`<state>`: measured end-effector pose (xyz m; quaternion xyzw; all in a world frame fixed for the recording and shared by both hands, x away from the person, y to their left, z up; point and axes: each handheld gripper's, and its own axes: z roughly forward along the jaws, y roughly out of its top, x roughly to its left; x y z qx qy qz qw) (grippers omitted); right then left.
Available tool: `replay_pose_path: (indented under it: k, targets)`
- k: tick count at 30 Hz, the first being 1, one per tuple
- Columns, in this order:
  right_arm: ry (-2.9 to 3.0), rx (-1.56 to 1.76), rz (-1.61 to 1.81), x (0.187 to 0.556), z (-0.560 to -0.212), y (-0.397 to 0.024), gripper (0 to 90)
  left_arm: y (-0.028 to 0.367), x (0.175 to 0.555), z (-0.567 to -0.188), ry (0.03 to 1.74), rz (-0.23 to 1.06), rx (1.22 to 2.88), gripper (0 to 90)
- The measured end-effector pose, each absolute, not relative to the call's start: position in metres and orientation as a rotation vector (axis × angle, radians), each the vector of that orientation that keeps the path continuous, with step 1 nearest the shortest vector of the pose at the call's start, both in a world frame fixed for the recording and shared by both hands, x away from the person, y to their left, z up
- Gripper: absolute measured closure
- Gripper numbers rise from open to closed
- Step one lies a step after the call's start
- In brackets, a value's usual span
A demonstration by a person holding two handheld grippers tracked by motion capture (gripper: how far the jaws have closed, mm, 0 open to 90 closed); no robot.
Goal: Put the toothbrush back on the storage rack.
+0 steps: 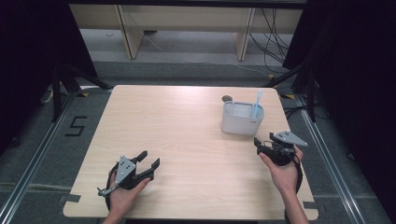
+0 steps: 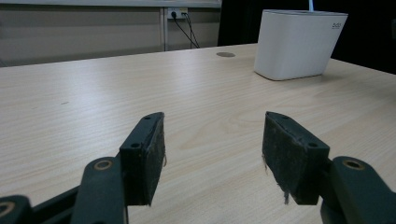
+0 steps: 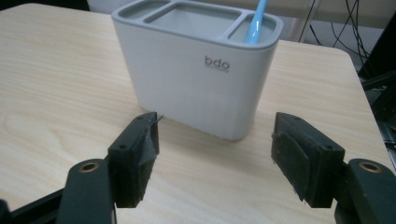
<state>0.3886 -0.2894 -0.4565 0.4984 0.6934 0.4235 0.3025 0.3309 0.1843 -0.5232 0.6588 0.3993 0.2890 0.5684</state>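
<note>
Right gripper view has the white holder [image 3: 196,79] standing just ahead of the right claw [image 3: 215,154], whose jaws stand wide apart with nothing between them. One blue toothbrush [image 3: 256,21] stands upright in one end compartment; the other two look empty, so the putting-in seems done and little is left. Across the table [image 1: 187,140], well apart, the left claw [image 1: 148,164] rests released too. One holder, one toothbrush, two claws.
</note>
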Motion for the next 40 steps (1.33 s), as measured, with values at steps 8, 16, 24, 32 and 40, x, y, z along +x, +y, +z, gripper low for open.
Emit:
replay_pose_path:
  k: [8, 16, 24, 32, 40]
  targets:
    - [1.866, 1.329, 1.127, 0.368, -0.467, -0.285, 32.0, 0.185, 0.331, -0.523, 0.939, 0.677, 1.547, 38.8]
    - [1.906, 1.300, 1.108, 0.345, -0.480, -0.281, 31.9, 0.185, 0.331, -0.523, 0.939, 0.677, 1.547, 38.7]
    - [1.925, 1.297, 1.094, 0.326, -0.493, -0.276, 31.9, 0.185, 0.332, -0.524, 0.927, 0.674, 1.531, 38.6]
    - [1.857, 1.279, 1.155, 0.319, -0.499, -0.278, 31.9, 0.186, 0.331, -0.523, 0.939, 0.670, 1.541, 38.6]
    - [1.839, 1.294, 1.166, 0.320, -0.504, -0.281, 31.9, 0.185, 0.333, -0.524, 0.929, 0.669, 1.531, 38.6]
